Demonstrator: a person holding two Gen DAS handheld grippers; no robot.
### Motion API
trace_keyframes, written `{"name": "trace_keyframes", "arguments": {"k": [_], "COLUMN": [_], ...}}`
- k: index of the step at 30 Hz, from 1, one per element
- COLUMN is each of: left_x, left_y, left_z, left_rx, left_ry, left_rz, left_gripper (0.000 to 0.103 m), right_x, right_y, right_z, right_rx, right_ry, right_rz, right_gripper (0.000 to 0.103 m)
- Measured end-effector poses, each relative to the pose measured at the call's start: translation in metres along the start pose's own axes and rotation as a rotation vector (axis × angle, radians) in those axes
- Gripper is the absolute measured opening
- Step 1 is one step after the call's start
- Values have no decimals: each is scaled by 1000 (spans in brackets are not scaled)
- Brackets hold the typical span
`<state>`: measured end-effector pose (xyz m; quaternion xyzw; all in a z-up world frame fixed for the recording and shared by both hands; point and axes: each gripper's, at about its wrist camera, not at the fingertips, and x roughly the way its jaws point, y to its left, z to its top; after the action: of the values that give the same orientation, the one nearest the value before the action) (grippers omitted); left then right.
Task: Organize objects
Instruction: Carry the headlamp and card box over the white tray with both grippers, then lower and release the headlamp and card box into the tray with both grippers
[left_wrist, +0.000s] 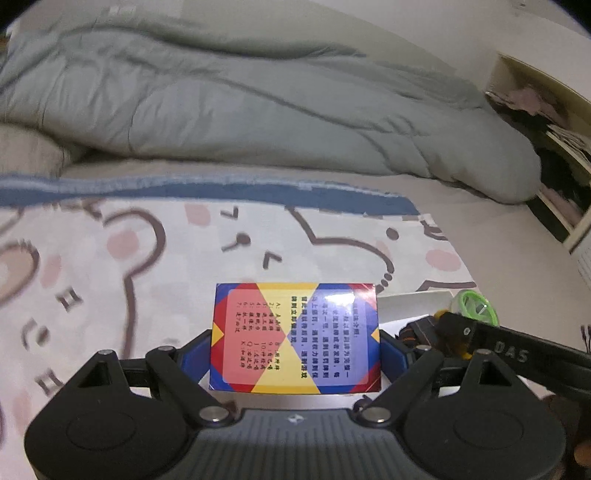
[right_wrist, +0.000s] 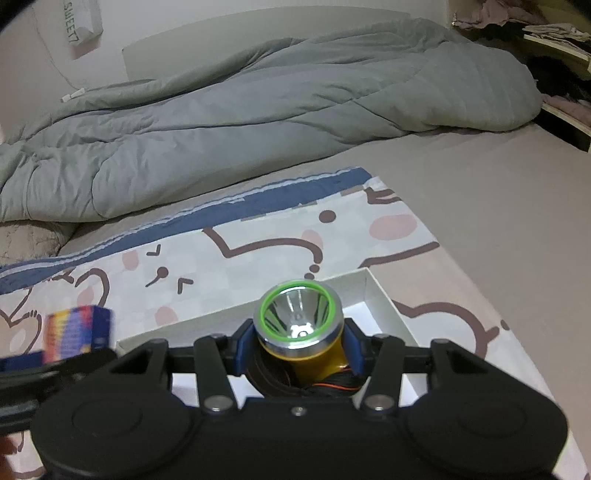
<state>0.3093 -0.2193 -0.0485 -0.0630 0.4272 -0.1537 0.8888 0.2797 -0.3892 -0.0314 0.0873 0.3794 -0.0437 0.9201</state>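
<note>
My left gripper (left_wrist: 295, 341) is shut on a colourful card box (left_wrist: 295, 338) with red, yellow and blue panels, held above the cartoon-print mat (left_wrist: 147, 266). The box also shows blurred at the left of the right wrist view (right_wrist: 75, 330). My right gripper (right_wrist: 299, 350) is shut on a yellow flashlight (right_wrist: 300, 325) with a silver head and green ring, held over a shallow white box (right_wrist: 384, 306). The flashlight's green ring (left_wrist: 476, 308) and the white box (left_wrist: 410, 301) show at the right of the left wrist view.
A grey duvet (left_wrist: 240, 103) is bunched across the back of the bed. The beige sheet (right_wrist: 498, 206) lies to the right of the mat. Shelves with clothes (left_wrist: 554, 147) stand at the far right. Black cord (right_wrist: 325, 384) lies under the flashlight.
</note>
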Motion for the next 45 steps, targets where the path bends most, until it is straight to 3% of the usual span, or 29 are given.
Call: {"name": "trace_keyframes", "arguments": {"k": [6, 9, 15, 24, 33, 35, 37, 45], "left_x": [25, 32, 36, 25, 21, 21, 21, 27], "left_y": [-6, -5, -5, -12, 5, 8, 12, 18], "left_z": [-8, -10, -11, -11, -11, -10, -8, -11], "left_rx": [-55, -50, -58, 79, 127, 126, 124, 102], "left_ry": [57, 65, 49, -23, -20, -24, -26, -2], "left_rz": [28, 47, 9, 37, 74, 82, 87, 98], "left_gripper": [89, 89, 89, 90, 88, 88, 88, 88], "right_x": [4, 9, 14, 16, 36, 39, 40, 31], "right_y": [1, 3, -5, -18, -10, -15, -18, -16], "right_z": [5, 6, 6, -6, 0, 1, 4, 10], "right_rx": [-16, -49, -72, -134, -73, -13, 23, -4], "right_ry": [10, 38, 121, 266, 170, 137, 121, 78], "right_rz": [43, 25, 42, 70, 34, 26, 20, 18], "right_gripper": [50, 50, 50, 51, 51, 57, 71, 73]}}
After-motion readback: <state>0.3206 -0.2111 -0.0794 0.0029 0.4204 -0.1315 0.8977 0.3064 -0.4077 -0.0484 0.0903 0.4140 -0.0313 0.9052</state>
